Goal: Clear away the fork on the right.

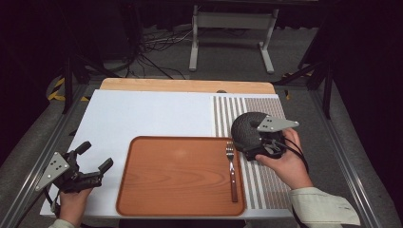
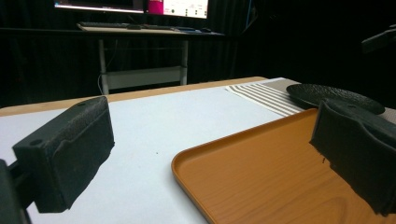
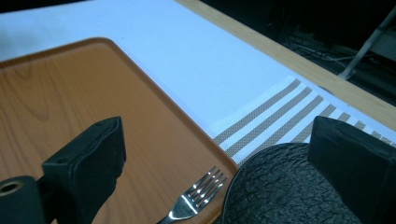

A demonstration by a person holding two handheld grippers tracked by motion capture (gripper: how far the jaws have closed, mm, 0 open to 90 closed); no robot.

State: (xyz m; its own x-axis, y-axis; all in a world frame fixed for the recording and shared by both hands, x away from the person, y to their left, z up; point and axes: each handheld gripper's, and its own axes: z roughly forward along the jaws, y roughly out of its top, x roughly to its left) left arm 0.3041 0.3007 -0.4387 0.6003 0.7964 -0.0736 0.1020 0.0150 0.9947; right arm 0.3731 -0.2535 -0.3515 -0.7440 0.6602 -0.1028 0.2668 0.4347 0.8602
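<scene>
An orange wooden tray (image 1: 180,171) (image 2: 261,177) (image 3: 56,93) lies at the table's front centre. A metal fork (image 1: 231,166) (image 3: 198,193) rests along its right side, tines pointing away from me. Just right of the tray, a black textured dish (image 1: 247,127) (image 2: 327,94) (image 3: 280,186) sits on a striped placemat (image 1: 266,180). My right gripper (image 1: 251,137) (image 3: 222,140) hovers over the dish, open: one jaw stands above the tray's corner, the other at the dish's far side. My left gripper (image 1: 97,154) (image 2: 212,130) is open and empty, left of the tray, low over the white cover.
A white cover (image 1: 152,114) spreads over most of the table, with a bare wooden strip (image 1: 190,85) along the far edge. Metal rails run down both sides of the table. Beyond it are cables on a grey floor and a white desk frame (image 1: 233,28).
</scene>
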